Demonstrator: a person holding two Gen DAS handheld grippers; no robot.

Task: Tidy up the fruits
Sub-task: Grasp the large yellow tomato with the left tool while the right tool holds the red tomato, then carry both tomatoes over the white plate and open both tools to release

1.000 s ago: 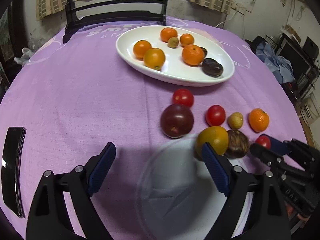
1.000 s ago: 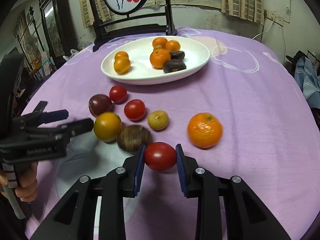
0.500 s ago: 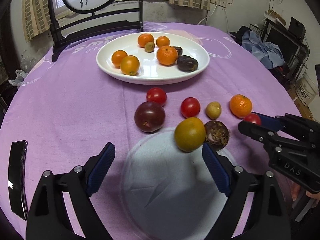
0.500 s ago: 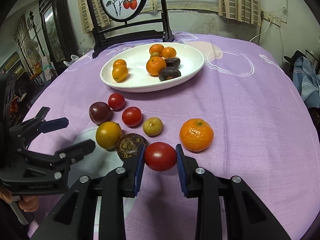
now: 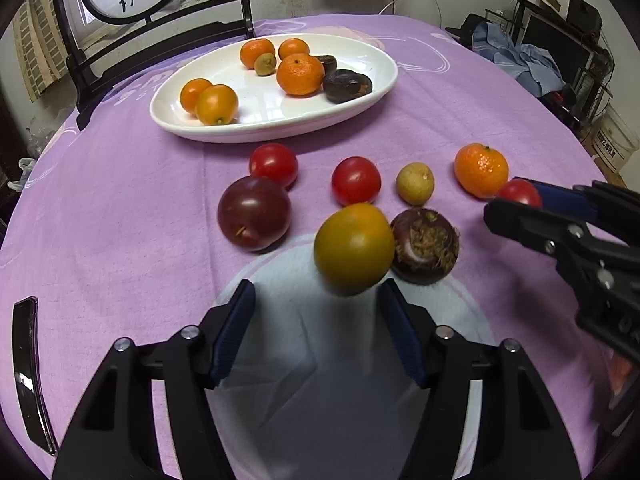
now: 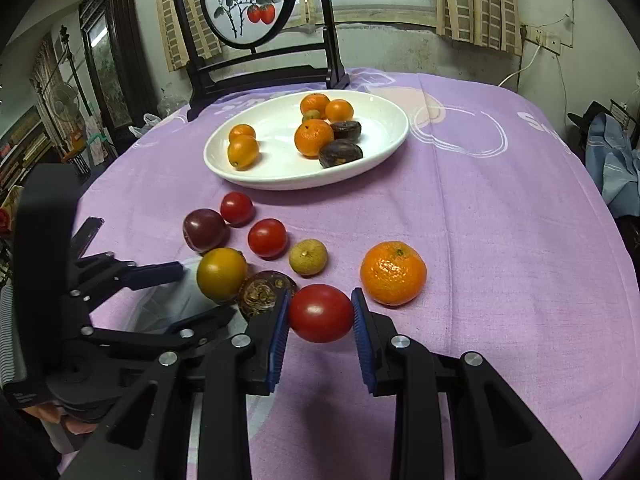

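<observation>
Nearest you, your right gripper [image 6: 320, 324] is clamped tight on a red tomato [image 6: 320, 313], both blue pads pressed to its sides, held just above the purple tablecloth [image 6: 500, 240]. Squeeze harder and you'd likely bruise or split it; ease off and it drops and rolls.

Your left gripper [image 5: 316, 330] is about half open with jaws closing, nothing gripped yet. The yellow-orange fruit [image 5: 354, 248] sits just ahead of the tips, nearer the right-hand pad, not properly between them. Close now and I'd expect one pad to hit first and shove it sideways into the rough brown fruit [image 5: 425, 246] that's touching it, or send it rolling over the pale round patch [image 5: 304, 360] on the cloth. Push further in first.

Next out: dark purple plum [image 5: 254, 213], two more red tomatoes [image 5: 274, 164] [image 5: 356, 180], a small tan fruit [image 5: 415, 183] and a loose tangerine [image 5: 481, 170], all still on the cloth. Tightly packed, so any knock could scatter them.

Far side: white oval dish [image 5: 360, 106] already holding oranges and dark fruits. It's shallow, so a fruit dropped from height may bounce out. Behind it a black framed screen [image 6: 256, 60]; keep clear on the reach.
</observation>
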